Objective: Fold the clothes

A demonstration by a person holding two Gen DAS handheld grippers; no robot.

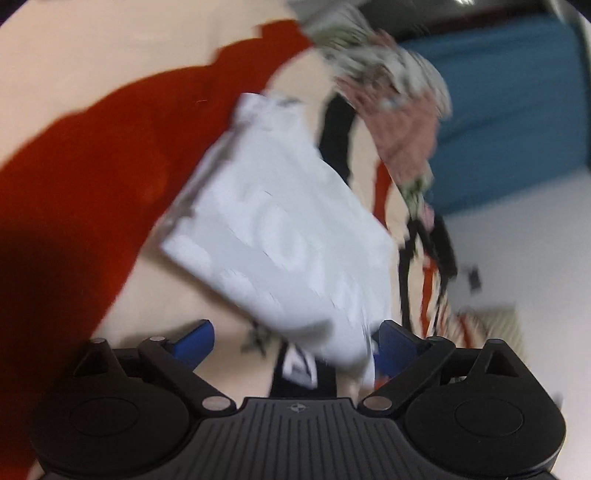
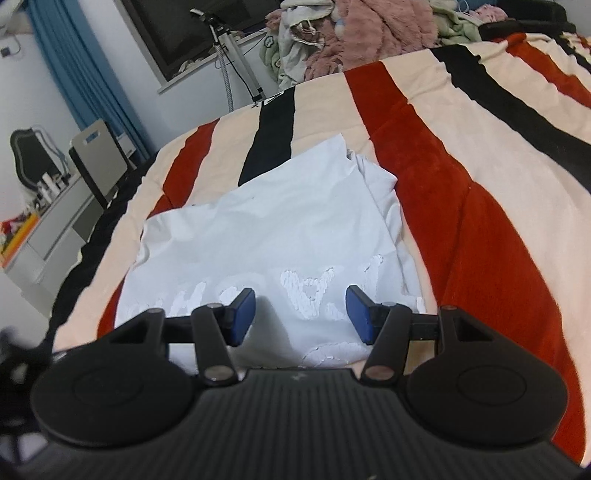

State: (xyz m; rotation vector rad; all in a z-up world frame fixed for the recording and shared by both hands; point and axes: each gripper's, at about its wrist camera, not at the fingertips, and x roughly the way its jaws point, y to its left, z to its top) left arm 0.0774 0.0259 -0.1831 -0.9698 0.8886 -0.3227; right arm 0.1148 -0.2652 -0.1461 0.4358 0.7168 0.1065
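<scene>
A folded white T-shirt (image 2: pixel 266 236) with raised white lettering lies on the striped bed blanket (image 2: pixel 461 229). My right gripper (image 2: pixel 301 314) is open, its blue pads (image 2: pixel 242 314) just above the shirt's near edge, holding nothing. In the blurred left wrist view the same white shirt (image 1: pixel 280 236) lies ahead. My left gripper (image 1: pixel 295 341) is open, with the shirt's near corner lying between its blue fingers (image 1: pixel 195 341).
A pile of unfolded clothes (image 2: pixel 369 33) sits at the far end of the bed and also shows in the left wrist view (image 1: pixel 391 92). A blue curtain (image 2: pixel 81 74), a tripod (image 2: pixel 232 55) and a desk (image 2: pixel 55 221) stand beyond the bed's left edge.
</scene>
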